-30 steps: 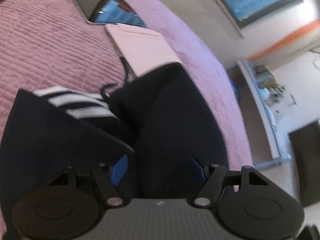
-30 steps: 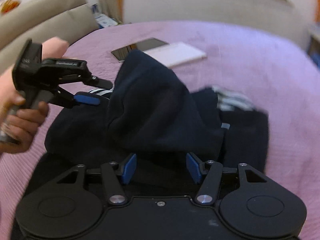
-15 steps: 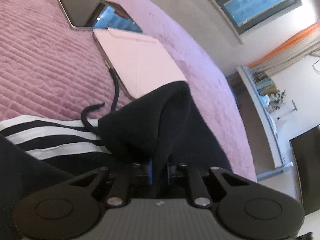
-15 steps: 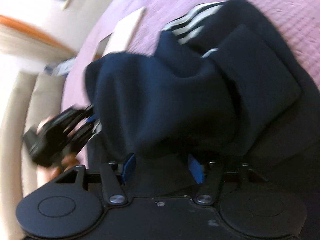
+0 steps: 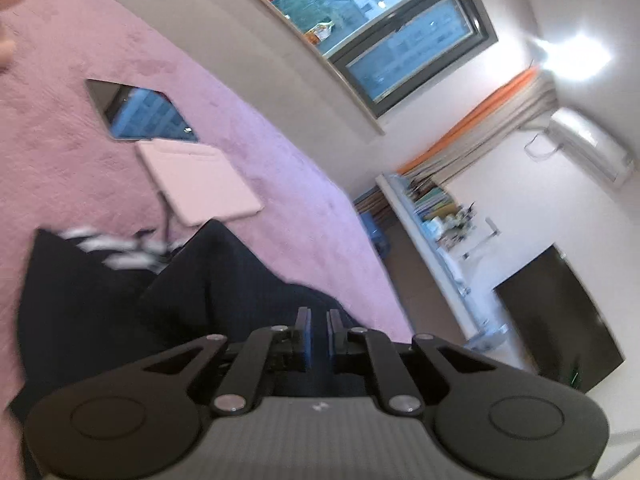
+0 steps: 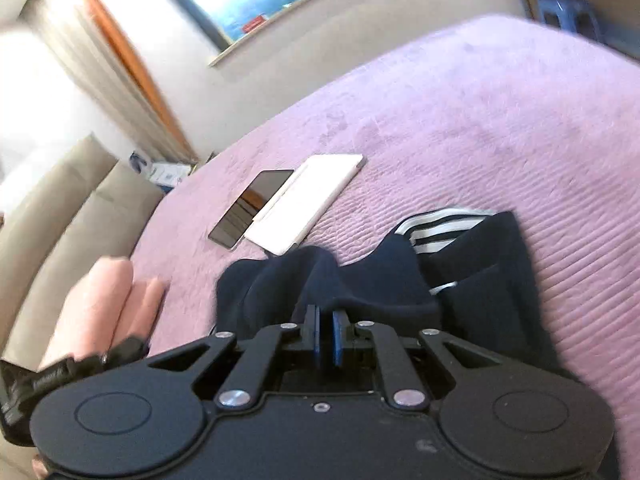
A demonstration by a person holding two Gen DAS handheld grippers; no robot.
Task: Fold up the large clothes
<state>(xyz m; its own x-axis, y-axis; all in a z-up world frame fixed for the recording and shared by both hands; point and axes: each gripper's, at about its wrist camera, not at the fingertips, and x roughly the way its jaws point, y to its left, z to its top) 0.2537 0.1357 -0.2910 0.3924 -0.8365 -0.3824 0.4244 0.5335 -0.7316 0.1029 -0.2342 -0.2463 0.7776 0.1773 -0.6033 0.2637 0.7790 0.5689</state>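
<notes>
Left wrist view: left gripper hovering over navy garment lying on pink quilted bedspread; jaws nearly closed, narrow gap, nothing visibly between. Tablet and pink case lying beyond.

Right wrist view: right gripper pinching raised fold of navy garment; white-striped part showing behind; hand resting at left.

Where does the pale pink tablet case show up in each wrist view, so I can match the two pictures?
Left wrist: the pale pink tablet case lies left of centre on the purple bedspread, just beyond the dark garment.
Right wrist: the case sits just left of centre, above the garment.
Shared landmark: the dark-screened tablet beside the case.
</notes>
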